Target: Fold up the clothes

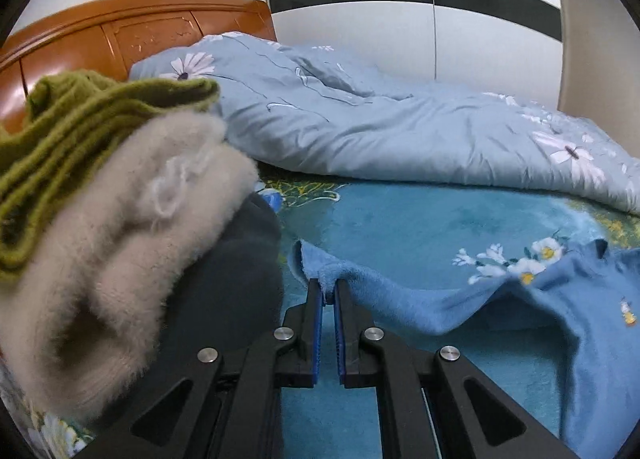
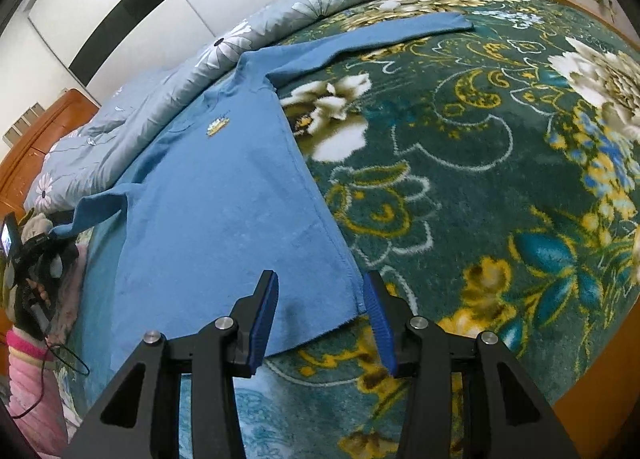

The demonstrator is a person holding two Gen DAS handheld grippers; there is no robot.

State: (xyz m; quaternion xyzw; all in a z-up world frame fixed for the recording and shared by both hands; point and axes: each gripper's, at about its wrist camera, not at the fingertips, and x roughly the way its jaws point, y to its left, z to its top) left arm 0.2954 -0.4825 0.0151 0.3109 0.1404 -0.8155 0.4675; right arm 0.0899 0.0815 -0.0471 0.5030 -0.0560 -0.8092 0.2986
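Observation:
A blue sweater (image 2: 224, 199) lies flat, front up, on the floral bed blanket (image 2: 480, 179). Its far sleeve (image 2: 380, 35) stretches out toward the quilt. My left gripper (image 1: 328, 287) is shut on the cuff of the other sleeve (image 1: 400, 299), which hangs lifted off the bed; the right wrist view shows that gripper (image 2: 60, 237) small at the left edge with the sleeve (image 2: 100, 207) in it. Above the sweater's hem corner my right gripper (image 2: 320, 279) stands open, its pads on either side of the corner and not pressing on it.
A stack of folded clothes sits left of the left gripper: a green knit (image 1: 80, 131), a cream fuzzy one (image 1: 120, 239), a dark one (image 1: 232, 279). A light blue quilt (image 1: 360, 119) lies bunched along the far side, before the wooden headboard (image 1: 100, 35) and wardrobe (image 1: 400, 19).

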